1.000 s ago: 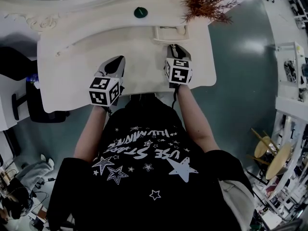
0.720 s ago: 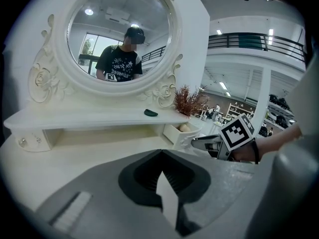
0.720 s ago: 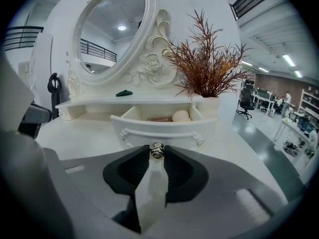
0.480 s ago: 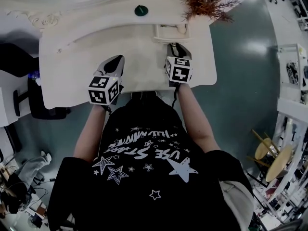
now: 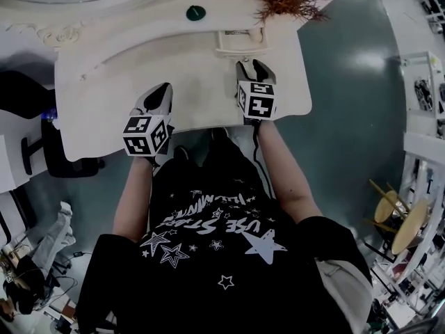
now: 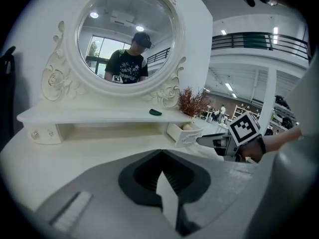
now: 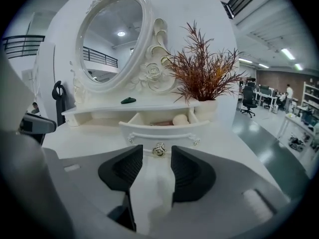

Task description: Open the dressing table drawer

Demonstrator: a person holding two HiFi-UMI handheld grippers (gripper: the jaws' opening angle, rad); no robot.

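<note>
— So, where's the drawer (image 7: pixel 164 129)?
— Pulled out under the shelf at the dressing table's (image 5: pixel 111 82) right end, below the dried plant (image 7: pixel 202 76). Its knob (image 7: pixel 158 149) sits just ahead of my right gripper (image 7: pixel 157 156), jaws apart.
— And your left gripper (image 6: pixel 160 156)?
— Jaws pressed together, nothing between them, over the tabletop.

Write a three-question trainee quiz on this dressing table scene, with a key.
1. Multiple choice: what sits just ahead of the right gripper's open jaws? A) the drawer knob B) a cup C) a brush
2. True or false: the left gripper is clamped on the drawer.
3. Fill in: the dark green object lies on the shelf below the ___.
Key: 1 A; 2 false, its jaws are shut on nothing; 3 mirror.
</note>
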